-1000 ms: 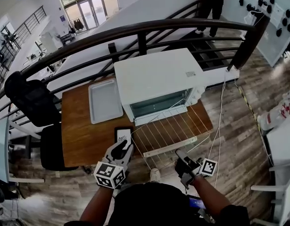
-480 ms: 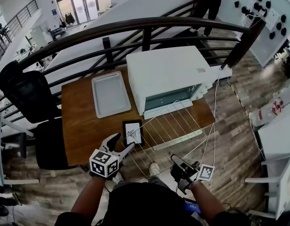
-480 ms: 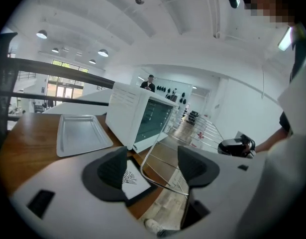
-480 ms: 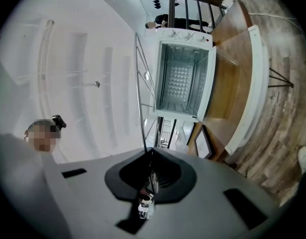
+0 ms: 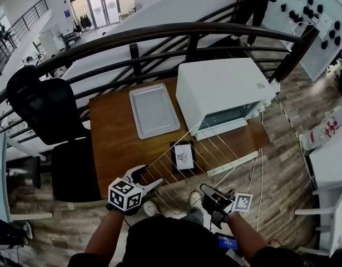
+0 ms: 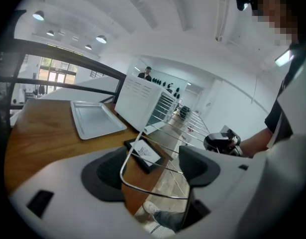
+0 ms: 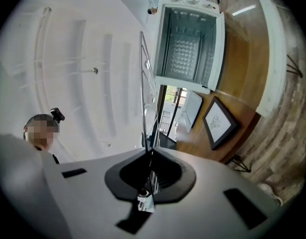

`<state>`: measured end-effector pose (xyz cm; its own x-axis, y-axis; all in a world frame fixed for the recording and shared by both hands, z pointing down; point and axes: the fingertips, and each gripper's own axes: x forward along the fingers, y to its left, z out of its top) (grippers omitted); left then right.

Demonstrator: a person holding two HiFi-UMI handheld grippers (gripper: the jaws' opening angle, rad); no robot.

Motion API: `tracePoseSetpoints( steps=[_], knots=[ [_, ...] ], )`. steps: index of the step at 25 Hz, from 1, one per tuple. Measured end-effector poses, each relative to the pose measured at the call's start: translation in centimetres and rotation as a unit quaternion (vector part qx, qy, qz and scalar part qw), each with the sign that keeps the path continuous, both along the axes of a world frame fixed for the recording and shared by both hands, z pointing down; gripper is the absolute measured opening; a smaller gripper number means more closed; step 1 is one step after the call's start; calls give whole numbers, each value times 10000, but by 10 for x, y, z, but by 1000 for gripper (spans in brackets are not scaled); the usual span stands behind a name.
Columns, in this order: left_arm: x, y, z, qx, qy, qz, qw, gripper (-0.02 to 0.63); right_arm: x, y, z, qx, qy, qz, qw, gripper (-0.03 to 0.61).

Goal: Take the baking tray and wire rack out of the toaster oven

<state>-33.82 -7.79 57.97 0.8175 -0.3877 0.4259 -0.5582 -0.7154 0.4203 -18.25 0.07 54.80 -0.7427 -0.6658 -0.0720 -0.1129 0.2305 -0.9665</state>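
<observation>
Beyond table edge, wire rack rim

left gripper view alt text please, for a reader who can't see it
The left gripper's jaws, which have just been opening, stand apart around a rounded corner of the wire rack without pressing it. Beyond, on a wooden table, sit an empty baking tray and a white toaster oven.

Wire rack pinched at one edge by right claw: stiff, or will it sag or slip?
Likely stiff: the wire rack runs straight from the right claw toward the toaster oven, no visible sag. Probably light: thin open wire. Smooth metal could pivot in that single pinch.
</observation>
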Motion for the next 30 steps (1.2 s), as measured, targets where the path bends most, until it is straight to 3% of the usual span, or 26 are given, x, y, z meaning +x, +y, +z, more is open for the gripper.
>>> tracePoseSetpoints(
  steps=[5, 10, 16, 24, 30],
  knots=[
    [-67, 4, 17, -84, -217, -193, 9995, 330, -60, -21, 13, -73, 211, -196, 9996, -3],
    [-133, 4, 20, -196, -105, -814, 9964, 328, -120, -43, 19, -98, 486, -775, 9958, -3],
    [-194, 13, 26, -279, 59, -1604, 9866, 327, -179, -64, 22, -7, 801, -1392, 9870, -3],
    [-237, 38, 40, -492, 78, -2312, 9716, 327, -227, -81, 39, -176, 1199, -1991, 9725, -3],
    [-241, 49, 68, -768, 34, -2657, 9610, 327, -243, -105, 75, -456, 1515, -2223, 9621, 2]
  ],
)
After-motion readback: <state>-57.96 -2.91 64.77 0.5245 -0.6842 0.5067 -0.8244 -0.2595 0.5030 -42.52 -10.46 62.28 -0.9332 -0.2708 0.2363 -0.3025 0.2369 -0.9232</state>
